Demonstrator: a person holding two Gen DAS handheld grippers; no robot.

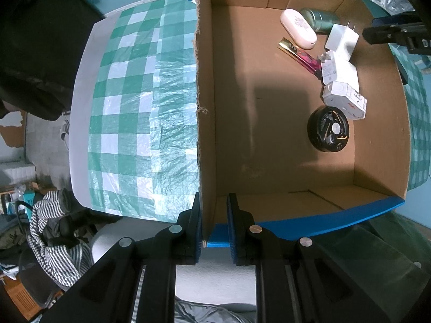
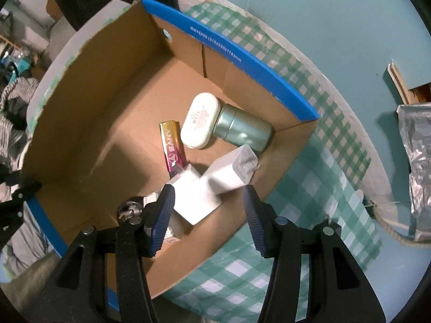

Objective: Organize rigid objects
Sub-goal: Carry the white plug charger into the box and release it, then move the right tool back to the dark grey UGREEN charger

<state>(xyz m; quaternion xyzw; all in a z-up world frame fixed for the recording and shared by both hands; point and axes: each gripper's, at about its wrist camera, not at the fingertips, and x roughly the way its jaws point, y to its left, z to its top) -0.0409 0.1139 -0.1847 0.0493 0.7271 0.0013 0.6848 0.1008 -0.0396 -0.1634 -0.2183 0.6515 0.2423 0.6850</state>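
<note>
An open cardboard box (image 1: 207, 107) with blue rims stands on the checked cloth. My left gripper (image 1: 215, 212) is shut on the box's near wall at its corner. Inside, at the far right, lie a white oval case (image 1: 297, 28), a green tin (image 1: 319, 18), a gold and pink bar (image 1: 299, 56), white chargers (image 1: 342, 39), a small white carton (image 1: 344, 102) and a black round fan (image 1: 328, 129). My right gripper (image 2: 208, 210) hangs open over the box. A white charger (image 2: 231, 172) lies just beyond its fingertips, untouched by the pads.
The green and white checked cloth (image 1: 129, 94) covers the table left of the box. A silver foil bag (image 2: 414, 161) and a rope (image 2: 390, 228) lie to the right. Striped fabric (image 1: 54, 231) hangs off the table's near left.
</note>
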